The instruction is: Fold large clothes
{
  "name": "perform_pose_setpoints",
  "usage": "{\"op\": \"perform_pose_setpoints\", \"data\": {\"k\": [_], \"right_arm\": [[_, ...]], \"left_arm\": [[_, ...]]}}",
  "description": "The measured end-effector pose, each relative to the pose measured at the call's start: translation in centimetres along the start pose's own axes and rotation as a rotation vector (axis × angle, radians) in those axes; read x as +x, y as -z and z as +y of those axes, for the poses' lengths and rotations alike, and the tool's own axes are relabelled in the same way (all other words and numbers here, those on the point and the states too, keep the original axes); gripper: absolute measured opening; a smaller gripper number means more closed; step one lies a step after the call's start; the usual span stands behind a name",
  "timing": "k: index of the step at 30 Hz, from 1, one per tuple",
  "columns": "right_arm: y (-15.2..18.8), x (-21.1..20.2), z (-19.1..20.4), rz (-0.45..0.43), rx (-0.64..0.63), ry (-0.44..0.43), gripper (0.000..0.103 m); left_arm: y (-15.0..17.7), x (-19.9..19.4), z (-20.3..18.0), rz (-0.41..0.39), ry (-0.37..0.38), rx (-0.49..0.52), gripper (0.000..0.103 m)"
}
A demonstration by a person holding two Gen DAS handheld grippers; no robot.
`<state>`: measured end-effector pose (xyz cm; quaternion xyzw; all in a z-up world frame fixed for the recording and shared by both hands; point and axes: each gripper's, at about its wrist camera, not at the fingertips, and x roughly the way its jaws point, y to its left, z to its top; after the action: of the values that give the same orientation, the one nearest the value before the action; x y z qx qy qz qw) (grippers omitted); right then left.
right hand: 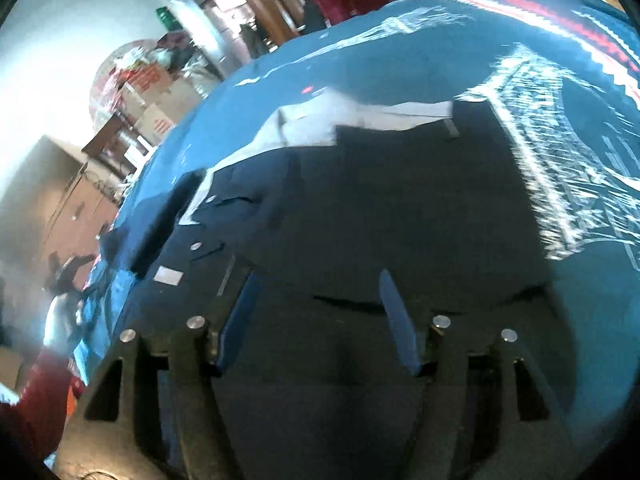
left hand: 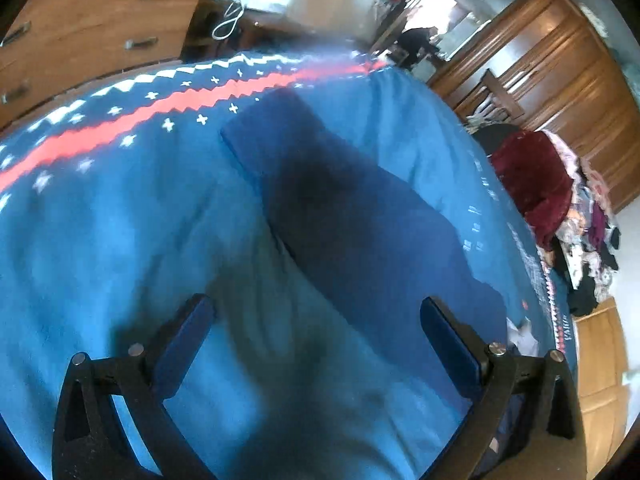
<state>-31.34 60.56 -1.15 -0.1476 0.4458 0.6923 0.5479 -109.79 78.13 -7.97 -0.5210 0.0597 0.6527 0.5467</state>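
Note:
A dark navy garment [left hand: 360, 216] lies as a long strip running diagonally across a blue bedspread [left hand: 120, 220]. In the right wrist view the same dark navy garment [right hand: 380, 208] shows buttons, a pocket flap, a small pale label and white lining at its far edge. My left gripper [left hand: 316, 316] is open, low over the bedspread, with the garment's near edge by its right finger [left hand: 448, 336]. My right gripper [right hand: 318, 304] is open too, right above the garment's near part, and nothing is pinched between its blue pads [right hand: 240, 312].
The bedspread carries a red and white zigzag band [left hand: 168, 108] and a white tower print [right hand: 560, 152]. Wooden drawers [left hand: 80, 20] stand behind the bed. A heap of clothes with a maroon piece [left hand: 532, 184] sits to the right, before a wooden wardrobe [left hand: 560, 60]. Cardboard boxes [right hand: 156, 108] are stacked beyond.

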Motion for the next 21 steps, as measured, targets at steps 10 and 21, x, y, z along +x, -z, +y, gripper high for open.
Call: {"op": "perform_pose_setpoints", "data": {"k": [10, 21], "right_arm": [[1.3, 3.0, 3.9, 0.047, -0.06, -0.048, 0.063], [2.3, 4.4, 5.6, 0.08, -0.08, -0.082, 0.057]], "left_arm": [[-4.1, 5.4, 0.9, 0.004, -0.052, -0.03, 0.102], [-4.8, 5.9, 2.0, -0.045, 0.01, -0.061, 0.005]]}}
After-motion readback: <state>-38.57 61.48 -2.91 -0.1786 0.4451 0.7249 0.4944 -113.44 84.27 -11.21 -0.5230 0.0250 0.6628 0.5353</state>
